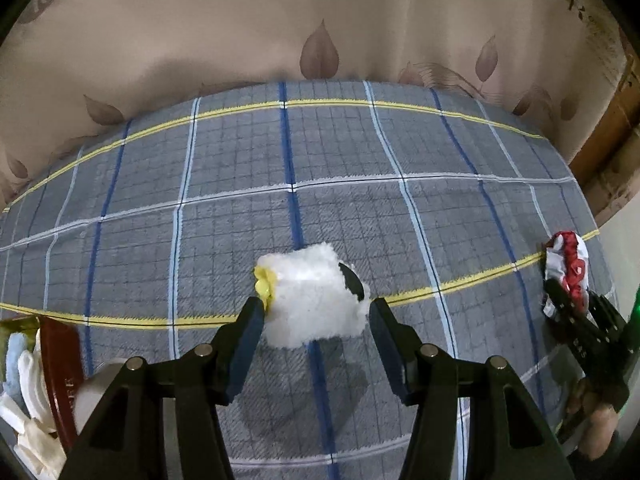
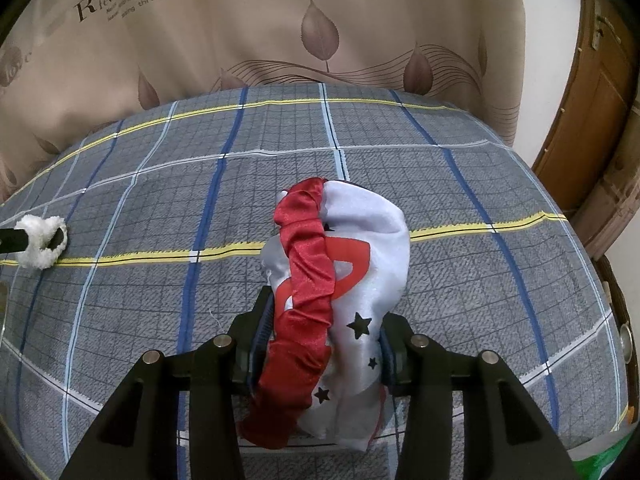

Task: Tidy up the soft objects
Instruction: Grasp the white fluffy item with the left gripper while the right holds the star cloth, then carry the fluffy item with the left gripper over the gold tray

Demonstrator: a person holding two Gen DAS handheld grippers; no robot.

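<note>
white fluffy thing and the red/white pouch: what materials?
Fluffy white item: looks like plush or fleece, matte, fuzzy pile with ragged edges; the yellow part on its side could be smooth plastic or rubber.
Red-and-white pouch: looks like satin-type fabric, glossy sheen, gathered red band, printed black stars.

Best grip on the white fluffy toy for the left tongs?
Take the white fluffy toy across its plush middle, from above. It lies low on the checked sheet, and the left tongs already straddle it; the yellow bit is too small.
</note>
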